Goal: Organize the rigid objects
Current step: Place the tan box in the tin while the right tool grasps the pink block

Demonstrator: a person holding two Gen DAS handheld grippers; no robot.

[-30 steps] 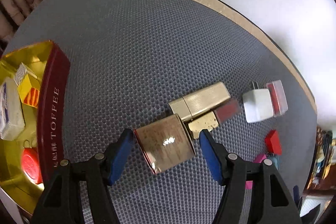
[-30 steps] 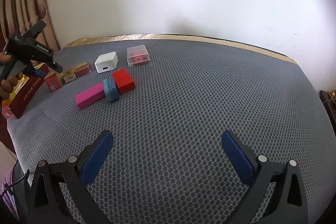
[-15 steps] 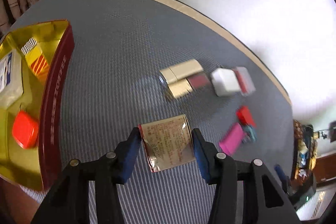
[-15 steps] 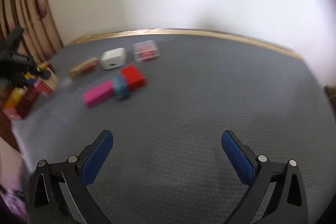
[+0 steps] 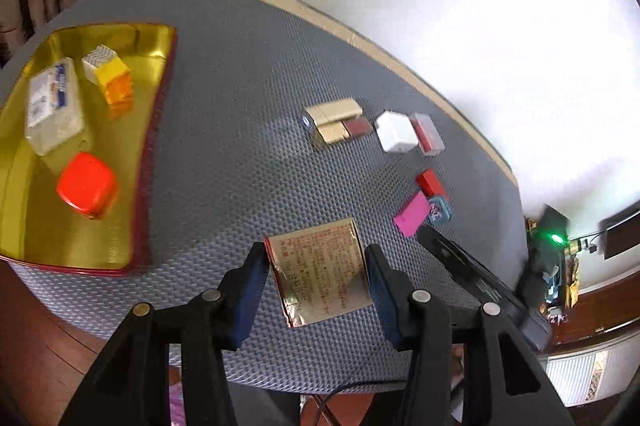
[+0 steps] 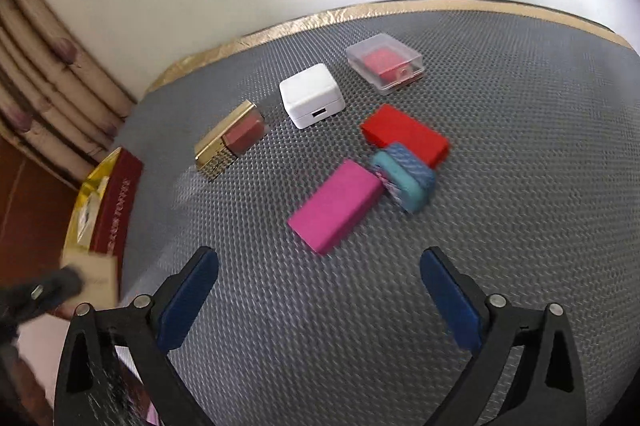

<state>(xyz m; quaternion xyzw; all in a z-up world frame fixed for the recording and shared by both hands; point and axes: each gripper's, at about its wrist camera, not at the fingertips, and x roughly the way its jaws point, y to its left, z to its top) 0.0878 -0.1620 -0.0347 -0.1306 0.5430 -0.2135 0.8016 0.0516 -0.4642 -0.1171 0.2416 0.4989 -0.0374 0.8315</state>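
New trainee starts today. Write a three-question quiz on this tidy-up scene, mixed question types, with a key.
1. True or false: the left gripper grips a gold-foil packet.
2. How many items lie inside the gold tin?
3. What touches the pink box? A) white charger B) teal patterned tin C) clear case

Key: 1 true. 2 three: a red-orange cube, a yellow carton, a white pack. 3 B.
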